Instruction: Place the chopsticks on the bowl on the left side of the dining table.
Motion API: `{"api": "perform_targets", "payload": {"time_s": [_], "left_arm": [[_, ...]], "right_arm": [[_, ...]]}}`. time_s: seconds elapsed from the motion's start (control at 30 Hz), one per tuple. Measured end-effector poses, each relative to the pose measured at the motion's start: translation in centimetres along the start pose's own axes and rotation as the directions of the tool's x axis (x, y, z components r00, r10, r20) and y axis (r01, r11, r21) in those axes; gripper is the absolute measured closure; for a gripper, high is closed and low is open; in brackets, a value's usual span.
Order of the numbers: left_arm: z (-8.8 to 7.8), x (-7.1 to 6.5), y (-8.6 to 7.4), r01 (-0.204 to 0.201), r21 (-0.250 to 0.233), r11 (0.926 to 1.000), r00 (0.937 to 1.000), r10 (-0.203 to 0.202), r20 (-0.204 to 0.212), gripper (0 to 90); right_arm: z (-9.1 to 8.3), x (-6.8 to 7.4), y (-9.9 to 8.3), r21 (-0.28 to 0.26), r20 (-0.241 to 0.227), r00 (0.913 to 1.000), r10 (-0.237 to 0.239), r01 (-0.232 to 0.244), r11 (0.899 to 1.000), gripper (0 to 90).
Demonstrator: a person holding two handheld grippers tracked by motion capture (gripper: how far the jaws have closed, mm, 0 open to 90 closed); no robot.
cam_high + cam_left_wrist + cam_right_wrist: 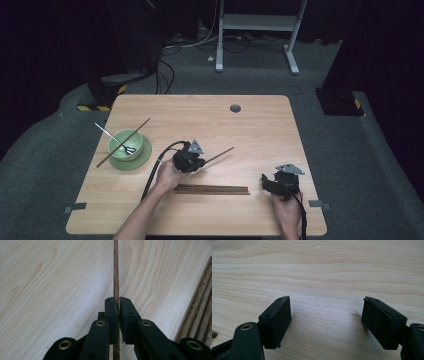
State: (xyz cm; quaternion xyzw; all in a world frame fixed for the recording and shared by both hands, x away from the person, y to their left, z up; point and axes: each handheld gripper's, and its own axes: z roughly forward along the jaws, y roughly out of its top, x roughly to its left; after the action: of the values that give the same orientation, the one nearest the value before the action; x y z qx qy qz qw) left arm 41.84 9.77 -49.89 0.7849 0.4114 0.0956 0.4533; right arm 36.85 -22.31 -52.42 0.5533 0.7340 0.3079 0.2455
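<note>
My left gripper (192, 161) is shut on a dark wooden chopstick (220, 155), which sticks out up and to the right over the table. In the left gripper view the chopstick (116, 270) runs straight up between the closed pads (111, 312) of my left gripper (119, 305). Several more chopsticks (212, 189) lie side by side near the table's front. One chopstick (125, 141) and a metal spoon (112, 137) rest across a green bowl (119, 152) at the left. My right gripper (274, 186) is low over bare wood at the right; its jaws stand apart around nothing (327, 322).
The light wooden table (260, 130) has a round cable hole (235, 108) near its far edge. Bits of tape (75, 207) mark the front corners. Beyond the table are a dark floor, cables and a white desk frame (257, 30).
</note>
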Motion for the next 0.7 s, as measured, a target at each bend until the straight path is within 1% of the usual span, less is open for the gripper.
{"api": "perform_targets", "payload": {"time_s": [0.03, 0.07, 0.1, 0.13, 0.2, 0.23, 0.27, 0.3, 0.33, 0.37, 0.4, 0.43, 0.47, 0.5, 0.53, 0.57, 0.6, 0.63, 0.67, 0.7], "left_arm": [[-0.2, 0.1, 0.0, -0.017, 0.012, 0.9998, 0.9999, 0.017, 0.000, 84.8], [-0.3, 0.0, 0.0, 0.001, -0.003, 1.0000, 1.0000, -0.001, -0.002, 84.8], [-0.5, 0.1, 0.0, -0.014, 0.005, 0.9999, 0.9999, 0.014, -0.006, 84.8], [-0.7, 0.2, 0.0, -0.018, 0.012, 0.9998, 0.9998, 0.018, -0.008, 84.8], [-1.0, 0.2, 0.0, -0.002, 0.000, 1.0000, 1.0000, 0.002, -0.008, 84.8], [-1.3, 0.4, 0.1, -0.015, 0.007, 0.9999, 0.9998, 0.015, -0.010, 84.8], [-1.4, 0.3, 0.1, -0.002, 0.001, 1.0000, 0.9999, 0.002, -0.012, 84.8], [-1.5, 0.4, 0.1, -0.005, -0.001, 1.0000, 0.9999, 0.005, -0.013, 84.8], [-1.6, 0.4, 0.1, 0.002, -0.004, 1.0000, 0.9999, -0.002, -0.015, 84.8], [-1.8, 0.5, 0.1, -0.003, -0.001, 1.0000, 0.9999, 0.003, -0.015, 84.8], [-1.9, 0.5, 0.2, 0.014, -0.011, 0.9998, 0.9998, -0.014, -0.017, 84.8], [-2.1, 0.5, 0.2, 0.009, -0.007, 0.9999, 0.9998, -0.010, -0.017, 84.7], [-2.2, 0.5, 0.3, 0.021, -0.018, 0.9996, 0.9996, -0.022, -0.020, 84.7], [-2.4, 0.6, 0.3, 0.012, -0.009, 0.9999, 0.9997, -0.013, -0.020, 84.7], [-2.5, 0.6, 0.3, 0.029, -0.022, 0.9993, 0.9994, -0.030, -0.020, 84.7], [-2.7, 0.7, 0.3, 0.016, -0.013, 0.9998, 0.9996, -0.017, -0.021, 84.7], [-2.8, 0.7, 0.4, 0.022, -0.019, 0.9996, 0.9995, -0.023, -0.023, 84.7], [-3.0, 0.8, 0.3, 0.019, -0.014, 0.9997, 0.9995, -0.019, -0.024, 84.8], [-3.1, 0.7, 0.3, 0.025, -0.023, 0.9994, 0.9993, -0.026, -0.027, 84.7], [-3.3, 0.9, 0.3, 0.015, -0.016, 0.9998, 0.9994, -0.016, -0.030, 84.7]], "right_arm": [[0.0, 0.0, 0.0, 0.000, 0.000, 1.0000, 0.000, 0.000, 1.000, 23.2], [0.0, 0.0, 0.0, 0.000, 0.000, 1.0000, 0.000, 0.000, 1.000, 23.2], [0.0, 0.0, 0.0, 0.000, 0.000, 1.0000, 0.000, 0.000, 1.000, 23.2], [0.0, 0.0, 0.0, 0.000, 0.000, 1.0000, 0.000, 0.000, 1.000, 23.2], [0.0, 0.0, 0.0, 0.000, 0.000, 1.0000, 0.000, 0.000, 1.000, 23.2], [0.0, 0.0, 0.0, 0.000, 0.000, 1.0000, 0.000, 0.000, 1.000, 23.2], [0.0, 0.0, 0.0, 0.000, 0.000, 1.0000, 0.000, 0.000, 1.000, 23.2], [0.0, 0.0, 0.0, 0.000, 0.000, 1.0000, 0.000, 0.000, 1.000, 23.2], [0.0, 0.0, 0.0, 0.000, 0.000, 1.0000, 0.000, 0.000, 1.000, 23.2], [0.0, 0.0, 0.0, 0.000, 0.000, 1.0000, 0.000, 0.000, 1.000, 23.2], [0.0, 0.0, 0.0, 0.000, 0.000, 1.0000, 0.000, 0.000, 1.000, 23.2], [0.0, 0.0, 0.0, 0.000, 0.000, 1.0000, 0.000, 0.000, 1.000, 23.2], [0.0, 0.0, 0.0, 0.000, 0.000, 1.0000, -0.002, 0.002, 1.000, 23.2], [0.0, 0.0, 0.0, 0.000, 0.000, 1.0000, 0.000, 0.000, 1.000, 23.2], [0.0, 0.0, 0.0, 0.000, 0.000, 1.0000, 0.000, 0.000, 1.000, 23.2], [0.0, 0.0, 0.0, 0.000, 0.000, 1.0000, 0.000, 0.000, 1.000, 23.2], [0.0, 0.0, 0.0, 0.000, 0.000, 1.0000, 0.000, 0.000, 1.000, 23.2], [0.0, 0.0, 0.0, 0.000, 0.000, 1.0000, 0.000, 0.000, 1.000, 23.2], [0.0, 0.0, 0.0, 0.000, 0.000, 1.0000, 0.000, 0.000, 1.000, 23.2], [0.0, 0.0, 0.0, 0.000, 0.000, 1.0000, 0.000, 0.000, 1.000, 23.2]]}}
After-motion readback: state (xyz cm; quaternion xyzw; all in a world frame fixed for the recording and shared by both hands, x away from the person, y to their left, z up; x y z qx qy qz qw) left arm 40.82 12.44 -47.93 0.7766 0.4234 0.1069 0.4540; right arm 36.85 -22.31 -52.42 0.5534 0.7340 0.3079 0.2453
